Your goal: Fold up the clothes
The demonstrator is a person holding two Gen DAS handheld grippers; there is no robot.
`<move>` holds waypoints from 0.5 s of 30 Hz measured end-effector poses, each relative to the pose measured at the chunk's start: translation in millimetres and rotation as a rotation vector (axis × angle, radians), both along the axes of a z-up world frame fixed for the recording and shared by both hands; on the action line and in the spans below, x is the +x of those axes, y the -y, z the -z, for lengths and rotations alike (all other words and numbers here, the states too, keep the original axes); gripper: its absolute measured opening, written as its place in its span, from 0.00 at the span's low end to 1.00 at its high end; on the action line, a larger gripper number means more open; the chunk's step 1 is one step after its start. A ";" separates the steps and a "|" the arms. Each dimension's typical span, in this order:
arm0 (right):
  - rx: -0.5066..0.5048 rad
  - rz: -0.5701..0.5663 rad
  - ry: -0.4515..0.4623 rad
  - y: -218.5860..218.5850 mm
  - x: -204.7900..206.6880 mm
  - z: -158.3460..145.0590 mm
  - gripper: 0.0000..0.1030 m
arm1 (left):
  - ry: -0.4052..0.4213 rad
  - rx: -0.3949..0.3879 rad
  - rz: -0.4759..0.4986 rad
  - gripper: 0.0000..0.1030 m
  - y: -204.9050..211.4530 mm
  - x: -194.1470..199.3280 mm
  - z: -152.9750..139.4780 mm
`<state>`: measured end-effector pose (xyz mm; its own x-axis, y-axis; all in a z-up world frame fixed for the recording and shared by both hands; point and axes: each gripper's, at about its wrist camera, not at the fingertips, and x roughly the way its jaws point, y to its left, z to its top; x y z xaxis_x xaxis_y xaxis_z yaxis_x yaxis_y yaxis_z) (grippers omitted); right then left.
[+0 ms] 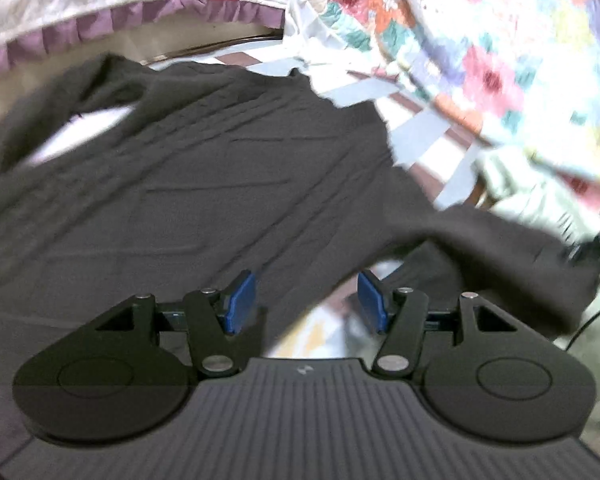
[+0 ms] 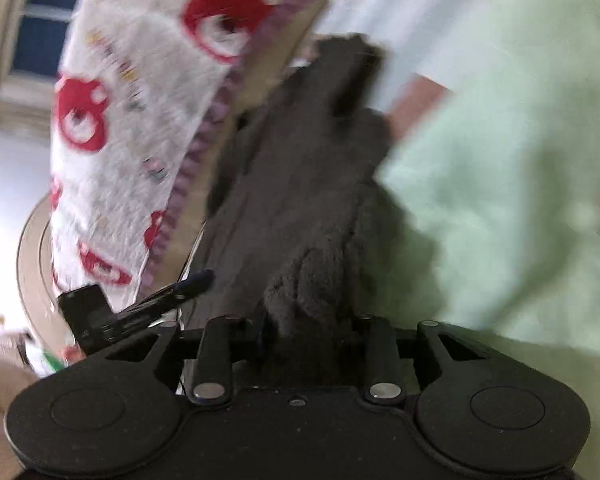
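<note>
A dark grey garment (image 1: 188, 184) lies spread on the bed, its neck opening at the far left. One part of it (image 1: 500, 236) stretches away to the right, lifted off the bed. My left gripper (image 1: 306, 300) is open, blue pads apart, empty, just above the garment's near edge. In the right wrist view my right gripper (image 2: 310, 328) is shut on a bunched fold of the dark grey garment (image 2: 300, 200), which hangs stretched ahead of it. The view is blurred by motion.
A white quilt with red bears and a purple frill (image 1: 100, 4) lies beyond the garment; it also shows in the right wrist view (image 2: 132, 128). A floral quilt (image 1: 480, 40) lies at the right. Pale green fabric (image 2: 500, 160) fills the right side.
</note>
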<state>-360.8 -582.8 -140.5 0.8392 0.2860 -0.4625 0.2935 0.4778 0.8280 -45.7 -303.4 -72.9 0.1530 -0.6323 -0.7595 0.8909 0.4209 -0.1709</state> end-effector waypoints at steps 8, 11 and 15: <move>-0.267 0.040 0.202 -18.0 38.4 -53.8 0.20 | 0.203 -0.019 -0.113 0.54 -20.3 8.9 -24.3; -0.266 -0.008 0.245 -29.8 88.9 -53.9 0.19 | 0.113 -0.123 -0.098 0.54 -26.7 14.5 -40.1; -0.290 -0.059 0.215 -43.1 157.2 -55.5 0.19 | 0.132 -0.193 -0.044 0.56 -27.2 4.1 -47.5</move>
